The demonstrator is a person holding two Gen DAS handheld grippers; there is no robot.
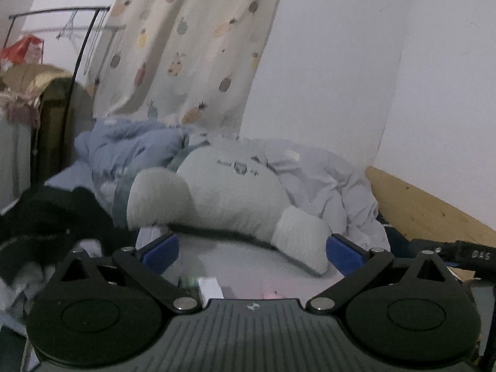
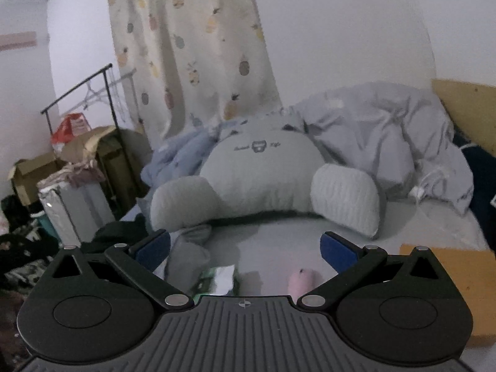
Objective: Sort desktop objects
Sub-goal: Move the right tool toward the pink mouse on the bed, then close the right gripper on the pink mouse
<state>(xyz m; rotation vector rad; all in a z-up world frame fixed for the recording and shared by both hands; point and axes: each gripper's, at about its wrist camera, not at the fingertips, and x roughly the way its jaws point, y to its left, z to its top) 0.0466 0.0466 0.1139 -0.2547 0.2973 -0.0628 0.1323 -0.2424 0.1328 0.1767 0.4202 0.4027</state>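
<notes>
My left gripper [image 1: 252, 252] is open and empty, its blue pads wide apart, held above a pale surface. Just below it lie a small white box [image 1: 210, 288] with a green item beside it and a faint pink object [image 1: 272, 293], partly hidden by the gripper body. My right gripper [image 2: 246, 249] is open and empty too. Under it I see a green and white packet [image 2: 217, 277] and a pink object [image 2: 302, 280], both half hidden behind the gripper body.
A grey backrest cushion [image 2: 260, 179] sits ahead on the bed with rumpled grey bedding [image 2: 387, 136] behind it. Dark clothes [image 1: 46, 217] lie at the left. A brown cardboard sheet [image 2: 458, 276] lies at the right. A fruit-print curtain [image 2: 192, 52] hangs behind.
</notes>
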